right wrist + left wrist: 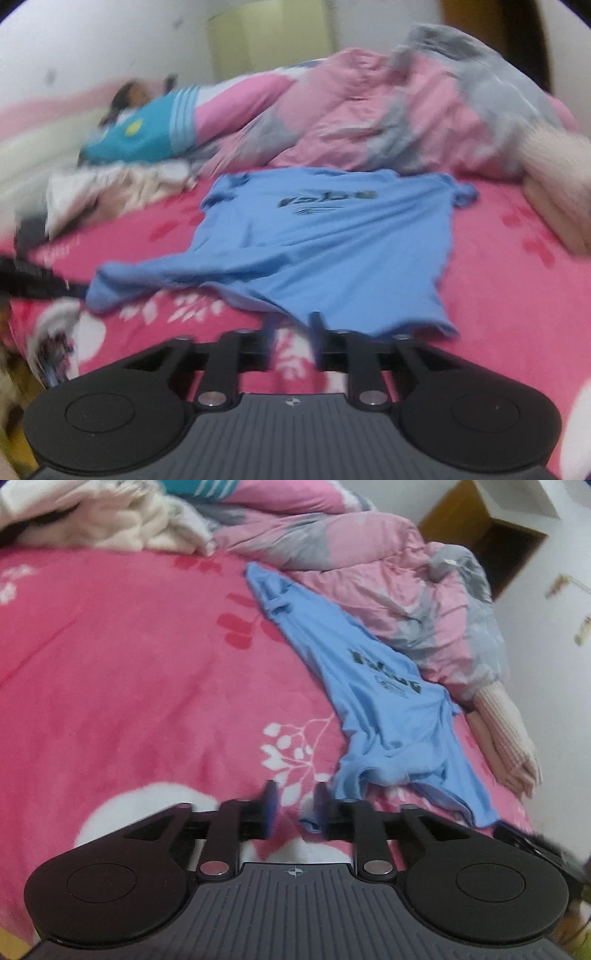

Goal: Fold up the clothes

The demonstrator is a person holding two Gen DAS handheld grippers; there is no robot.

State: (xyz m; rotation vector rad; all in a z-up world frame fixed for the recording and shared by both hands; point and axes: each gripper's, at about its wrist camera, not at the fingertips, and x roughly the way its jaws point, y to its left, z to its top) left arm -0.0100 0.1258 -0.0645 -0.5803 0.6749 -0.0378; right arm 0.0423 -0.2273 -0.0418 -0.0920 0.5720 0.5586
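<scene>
A light blue T-shirt with dark lettering lies spread on the pink flowered bed cover. In the left wrist view it runs from the far middle to the near right. My left gripper is open over the cover, with only the cover showing between its fingers, and a shirt corner lies just by its right finger. In the right wrist view the T-shirt lies chest-up straight ahead. My right gripper is open at its near hem, with pink cover in the gap.
A rumpled pink and grey quilt is heaped behind the shirt. Cream clothes lie piled at the far left. A cream knitted garment lies at the right. A person in blue and pink lies at the far side.
</scene>
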